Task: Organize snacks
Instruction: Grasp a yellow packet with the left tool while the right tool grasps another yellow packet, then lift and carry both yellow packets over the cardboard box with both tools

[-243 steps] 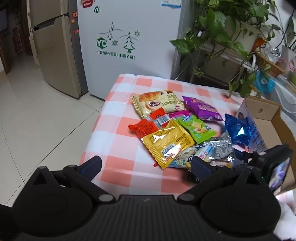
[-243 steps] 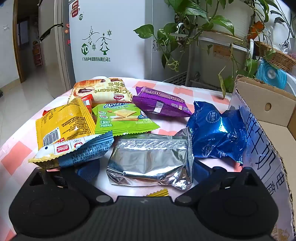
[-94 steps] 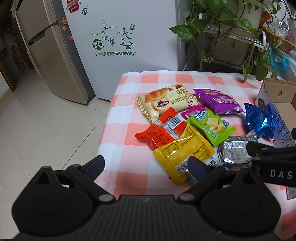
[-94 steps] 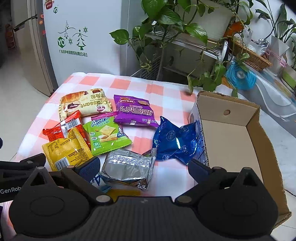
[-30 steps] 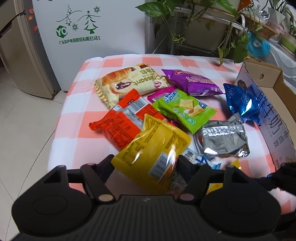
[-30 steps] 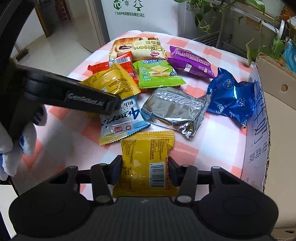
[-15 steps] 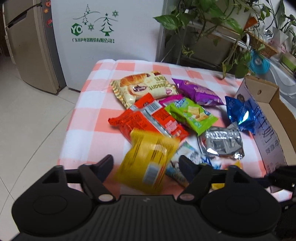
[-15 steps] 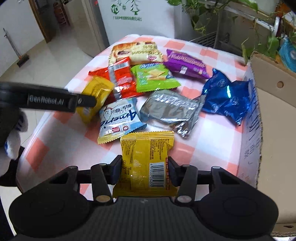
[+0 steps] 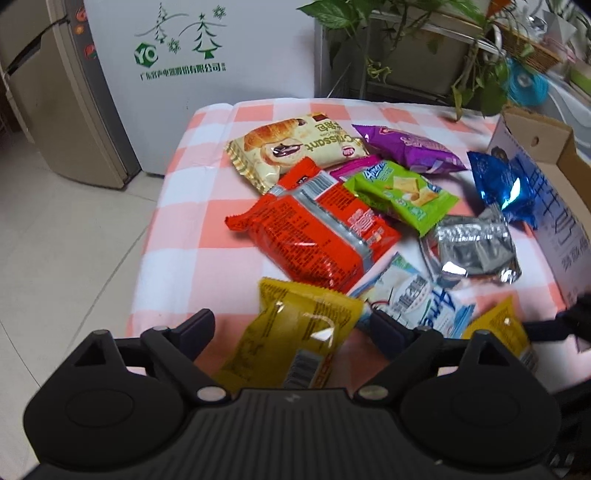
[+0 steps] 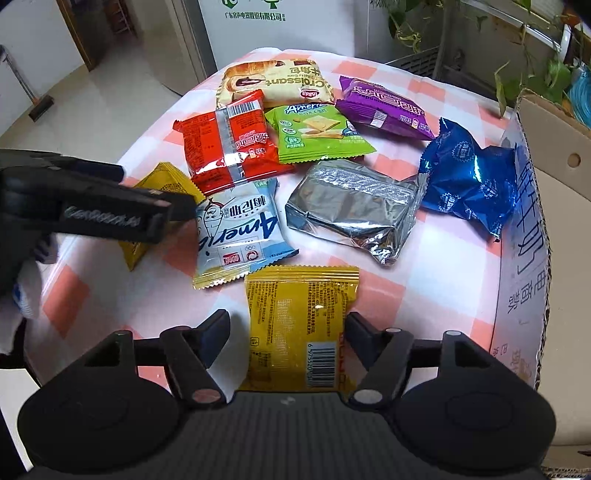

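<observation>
Pink-and-white checked cloth covers the table (image 9: 192, 206), which stands in front of a white cabinet (image 9: 221, 55) printed with green trees, with potted plants (image 9: 417, 22) behind it. Snack packets lie scattered over the cloth: a croissant pack (image 9: 295, 144) at the far side, a purple packet (image 9: 410, 147) beside it, a red packet (image 9: 317, 232) overlapping a green cracker pack (image 9: 402, 192), then a silver foil pack (image 9: 476, 251), a crumpled blue foil packet (image 9: 506, 184) resting against the wall of an open cardboard box (image 10: 554, 155) at the right edge, and a pale blue-and-white packet (image 10: 240, 229) nearer the front. The left gripper (image 9: 291, 328) has its jaws opening, and a yellow packet (image 9: 295, 336) sits between the fingers, tilted, its lower end hidden behind the gripper body (whether either pad touches it I cannot tell, though a clear gap shows on the left side). The right gripper (image 10: 288, 328) is also opening its jaws around a second yellow packet (image 10: 299, 317), which lies flat on the cloth with its barcode end toward the camera; a gap shows on its left side, while the right finger sits just beside its edge. In the right wrist view, the left gripper reaches in from the left, held by a white-gloved hand (image 10: 26, 288).
</observation>
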`<state>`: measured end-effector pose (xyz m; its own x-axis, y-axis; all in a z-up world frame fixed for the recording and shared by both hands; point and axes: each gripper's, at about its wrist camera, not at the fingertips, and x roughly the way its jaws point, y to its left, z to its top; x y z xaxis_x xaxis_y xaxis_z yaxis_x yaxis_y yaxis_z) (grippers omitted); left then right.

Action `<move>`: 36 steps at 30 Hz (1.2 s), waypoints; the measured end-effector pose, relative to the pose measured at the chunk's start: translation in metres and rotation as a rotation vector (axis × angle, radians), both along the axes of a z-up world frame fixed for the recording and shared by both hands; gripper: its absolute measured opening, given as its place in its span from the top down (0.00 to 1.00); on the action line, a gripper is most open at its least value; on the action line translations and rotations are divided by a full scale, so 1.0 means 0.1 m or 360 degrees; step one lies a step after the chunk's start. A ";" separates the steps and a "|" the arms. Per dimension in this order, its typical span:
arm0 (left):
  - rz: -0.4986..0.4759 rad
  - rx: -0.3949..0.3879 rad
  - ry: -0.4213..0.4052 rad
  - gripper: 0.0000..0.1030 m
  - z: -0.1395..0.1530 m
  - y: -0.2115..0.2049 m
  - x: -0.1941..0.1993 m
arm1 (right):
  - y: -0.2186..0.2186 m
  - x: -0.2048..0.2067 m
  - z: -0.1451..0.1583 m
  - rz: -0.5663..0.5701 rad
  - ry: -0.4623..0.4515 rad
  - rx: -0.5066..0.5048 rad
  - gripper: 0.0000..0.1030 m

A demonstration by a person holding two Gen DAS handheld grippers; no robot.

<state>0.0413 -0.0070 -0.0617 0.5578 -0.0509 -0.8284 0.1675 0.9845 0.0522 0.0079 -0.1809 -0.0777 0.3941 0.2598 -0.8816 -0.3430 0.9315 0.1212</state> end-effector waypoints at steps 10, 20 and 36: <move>-0.0067 0.0024 0.0061 0.27 -0.17 0.09 -0.10 | 0.03 0.00 0.02 0.0020 -0.0042 -0.0085 0.42; -0.0088 -0.0003 0.0000 0.42 -0.04 0.01 -0.21 | -0.10 -0.05 0.17 -0.0034 -0.0126 -0.0052 0.46; -0.0061 -0.0100 -0.0109 0.48 0.23 -0.11 -0.37 | -0.21 -0.06 0.42 -0.0091 -0.0275 0.0054 0.47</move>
<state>0.0042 -0.0179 -0.0389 0.6097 -0.1238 -0.7829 0.2032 0.9791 0.0034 0.0024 -0.2021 -0.0354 0.5541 0.2611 -0.7904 -0.3079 0.9465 0.0967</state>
